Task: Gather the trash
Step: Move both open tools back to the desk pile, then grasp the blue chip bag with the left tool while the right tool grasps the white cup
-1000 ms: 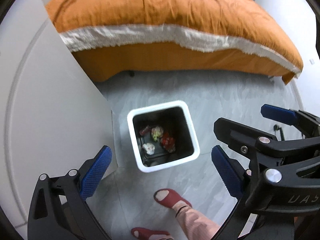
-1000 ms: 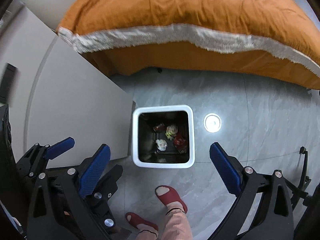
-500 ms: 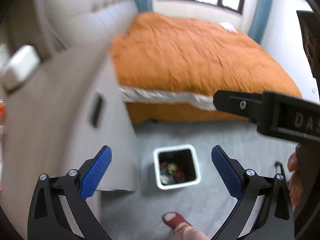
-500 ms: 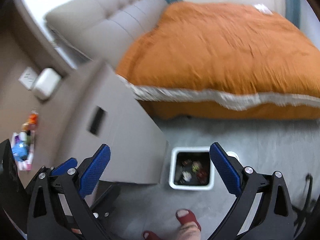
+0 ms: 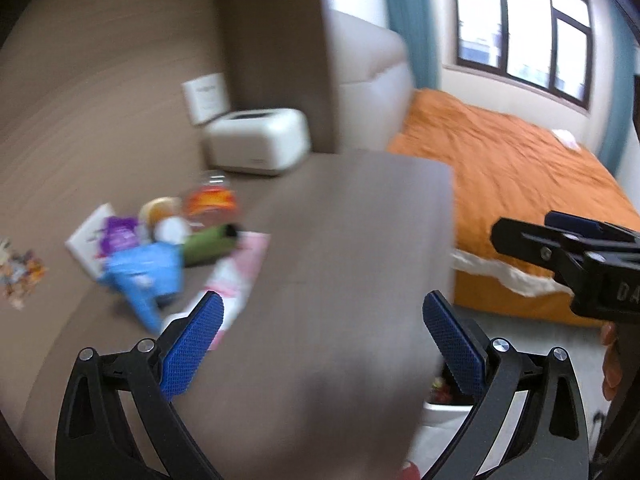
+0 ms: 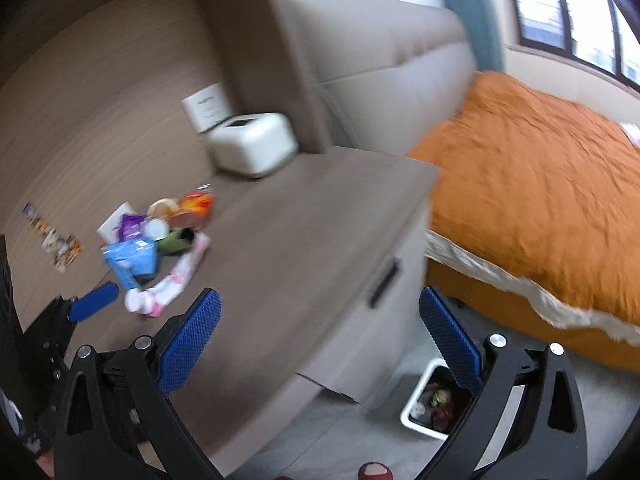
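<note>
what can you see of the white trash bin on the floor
The bin is a small white square container, likely plastic, with a thick rim and dark inside. It stands upright on the grey floor beside the nightstand, near the bed. Crumpled trash, red, white and yellowish, lies inside. The right hand-held gripper partly hides it; nothing grips it.

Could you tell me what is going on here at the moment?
A person is collecting trash with two handheld grippers. Both the left gripper and the right gripper are open and empty, aimed at a pile of wrappers on the bedside cabinet. The white bin on the floor already holds some trash.
</note>
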Demonstrator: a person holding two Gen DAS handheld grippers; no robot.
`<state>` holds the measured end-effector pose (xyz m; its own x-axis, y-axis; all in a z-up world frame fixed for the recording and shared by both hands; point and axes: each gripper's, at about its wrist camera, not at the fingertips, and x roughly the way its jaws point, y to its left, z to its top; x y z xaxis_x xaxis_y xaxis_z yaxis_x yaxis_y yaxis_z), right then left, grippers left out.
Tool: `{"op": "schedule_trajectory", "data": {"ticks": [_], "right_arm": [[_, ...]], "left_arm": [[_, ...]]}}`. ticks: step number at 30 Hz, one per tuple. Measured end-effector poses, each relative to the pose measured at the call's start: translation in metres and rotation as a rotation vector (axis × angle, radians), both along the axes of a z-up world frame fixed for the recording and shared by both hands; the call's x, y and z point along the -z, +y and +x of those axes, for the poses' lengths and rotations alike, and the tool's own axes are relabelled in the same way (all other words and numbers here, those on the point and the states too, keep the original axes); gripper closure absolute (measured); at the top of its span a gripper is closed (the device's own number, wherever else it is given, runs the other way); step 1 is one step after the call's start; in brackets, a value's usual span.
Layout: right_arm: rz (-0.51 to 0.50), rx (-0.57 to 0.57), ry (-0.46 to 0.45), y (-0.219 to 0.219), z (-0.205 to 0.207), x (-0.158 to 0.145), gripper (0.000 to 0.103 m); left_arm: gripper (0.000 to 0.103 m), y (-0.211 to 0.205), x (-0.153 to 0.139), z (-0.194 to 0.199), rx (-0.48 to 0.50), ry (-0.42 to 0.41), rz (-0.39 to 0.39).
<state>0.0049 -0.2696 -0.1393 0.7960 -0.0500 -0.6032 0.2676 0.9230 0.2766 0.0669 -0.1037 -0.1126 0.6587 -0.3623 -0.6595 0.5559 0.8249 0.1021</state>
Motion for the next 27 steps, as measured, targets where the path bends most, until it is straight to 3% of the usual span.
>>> {"op": "schedule_trajectory", "data": {"ticks": [6,11,19,23,27], "right_arm": [[-0.066,-0.129,-0.007,0.048,0.032,-0.010,0.004],[-0.116,-0.246,0.027,0.090,0.060,0.000,0.004],[-0.248,-0.424,0.084,0.150,0.102,0.026,0.004],[-0.245,-0.514,0.102,0.171,0.125,0.039,0.004],[-0.332,-0.612,0.110,0.195,0.145,0.052,0.027]], "left_arm": [[0.005,0.070,-0.014,0.027,-0.153,-0.036,-0.007],[0.005,0.114,-0.017,0.056,-0.259,-0.003,-0.055],[0.005,0.120,-0.006,0.098,-0.265,0.016,-0.044],[0.005,0.112,0.013,0.122,-0.251,0.047,-0.013],[0.005,0.109,0.031,0.150,-0.237,0.099,-0.011]]}}
